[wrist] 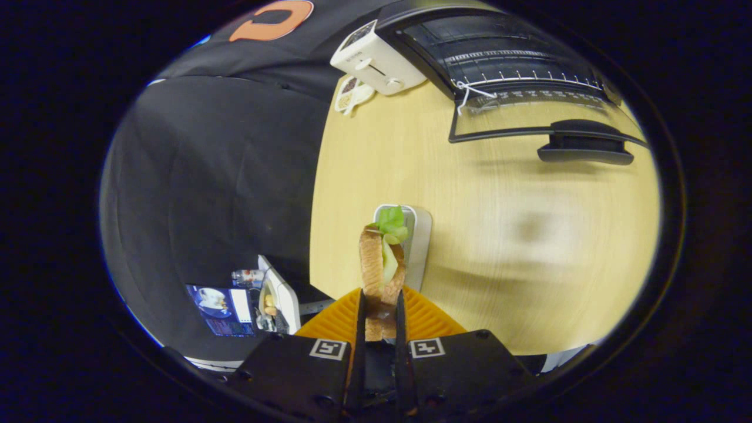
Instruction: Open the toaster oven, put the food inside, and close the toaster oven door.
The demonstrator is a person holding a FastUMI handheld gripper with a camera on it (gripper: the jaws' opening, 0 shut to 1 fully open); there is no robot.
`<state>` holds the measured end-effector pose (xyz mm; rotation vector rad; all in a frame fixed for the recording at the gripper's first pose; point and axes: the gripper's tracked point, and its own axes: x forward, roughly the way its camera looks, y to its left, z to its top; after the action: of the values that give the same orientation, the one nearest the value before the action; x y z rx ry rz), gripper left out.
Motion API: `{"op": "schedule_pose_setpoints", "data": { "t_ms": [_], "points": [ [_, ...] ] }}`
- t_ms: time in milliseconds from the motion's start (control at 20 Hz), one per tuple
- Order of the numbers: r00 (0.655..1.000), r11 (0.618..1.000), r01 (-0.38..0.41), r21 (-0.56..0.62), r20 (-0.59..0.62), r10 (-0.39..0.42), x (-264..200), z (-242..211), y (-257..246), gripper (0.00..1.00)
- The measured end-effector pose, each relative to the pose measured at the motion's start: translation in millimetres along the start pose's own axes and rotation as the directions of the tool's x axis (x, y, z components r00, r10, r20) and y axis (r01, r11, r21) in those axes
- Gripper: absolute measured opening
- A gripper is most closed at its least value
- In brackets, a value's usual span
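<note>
- Gripping a sandwich [382, 264] between both fingers of the gripper [380, 320], jaws clenched on the lower end of the bread, lettuce and a pale filling poking out at the far end.
- Holding the sandwich lengthwise, long axis running straight ahead along the fingers, above a light wooden table [499, 235].
- Hovering just over a small white tray [418, 241], lying directly behind the sandwich and apparently bare.
- Facing a toaster oven [499, 53] well beyond the fingertips and off to the right, its glass door [529, 114] already dropped open toward the gripper, handle [584, 150] at the near edge, wire rack [529, 79] showing inside.
- Passing a white pop-up toaster [376, 59] standing just left of the oven, a small dish [352, 94] beside it.
- Likely carrying next: forward and rightward over the lowered door, sandwich's leading end pointing into the cavity.
- Leaving the door still to close afterwards.
</note>
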<state>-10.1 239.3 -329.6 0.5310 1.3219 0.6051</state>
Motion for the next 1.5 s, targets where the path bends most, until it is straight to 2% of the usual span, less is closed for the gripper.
{"op": "schedule_pose_setpoints", "data": {
  "t_ms": [300,550,750,900,1150,1300,1500],
  "points": [
    [0.989,0.991,-0.131,-0.013,0.073,0.132,-57,1,40,0.26],
    [0.951,0.98,-0.197,0.021,0.246,0.185,-124,29,39,0.26],
    [0.896,0.972,-0.208,0.106,0.419,0.146,-171,66,3,0.25],
    [0.859,0.943,-0.242,0.23,0.503,0.097,-184,88,-27,0.25],
    [0.811,0.871,-0.317,0.375,0.584,0.044,-174,132,-77,0.25],
    [0.779,0.843,-0.346,0.411,0.626,0.015,-166,160,-97,0.25],
    [0.709,0.782,-0.43,0.45,0.705,-0.015,-153,202,-127,0.25]
  ]
}}
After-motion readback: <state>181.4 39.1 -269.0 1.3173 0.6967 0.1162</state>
